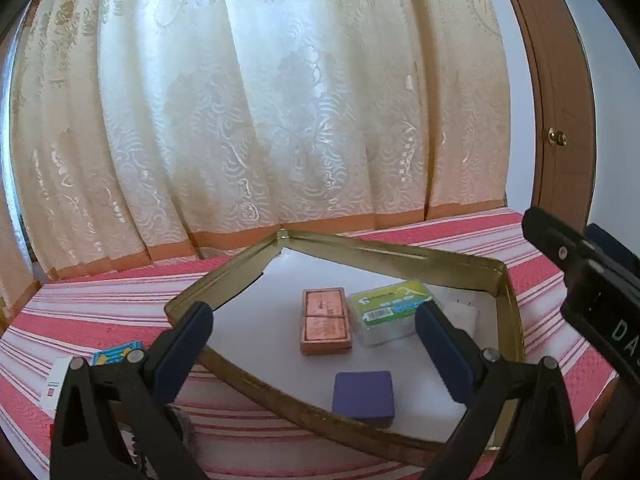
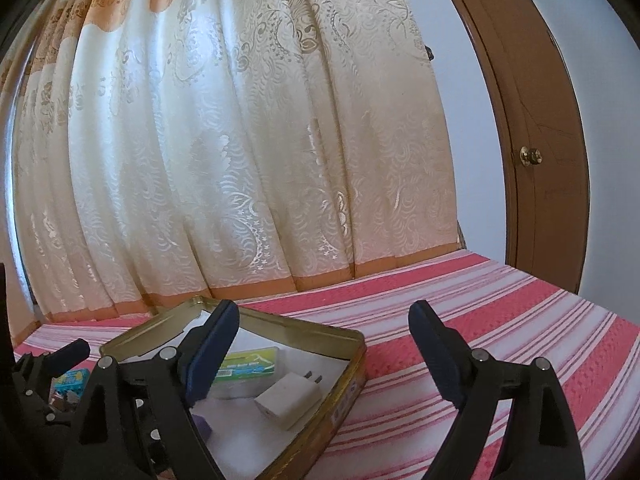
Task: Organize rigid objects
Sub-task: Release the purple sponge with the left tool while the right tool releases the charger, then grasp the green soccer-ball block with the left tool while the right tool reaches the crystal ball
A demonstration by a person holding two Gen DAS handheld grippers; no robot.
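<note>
both the left gripper (image 1: 314, 338) and right gripper (image 2: 324, 344) gape wide, empty; gold tin (image 1: 224, 284) ahead holds a purple block (image 1: 363, 398) and white charger (image 2: 286, 398)

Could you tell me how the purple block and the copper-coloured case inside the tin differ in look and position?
The purple block is plain, matte and squarish; the copper-coloured case is shiny, longer, and split by a line across its lid. The purple block lies near the tin's front rim; the copper-coloured case sits towards the middle, beside a green-labelled clear box. Both lie flat on the tin's white liner, held by neither gripper.
</note>
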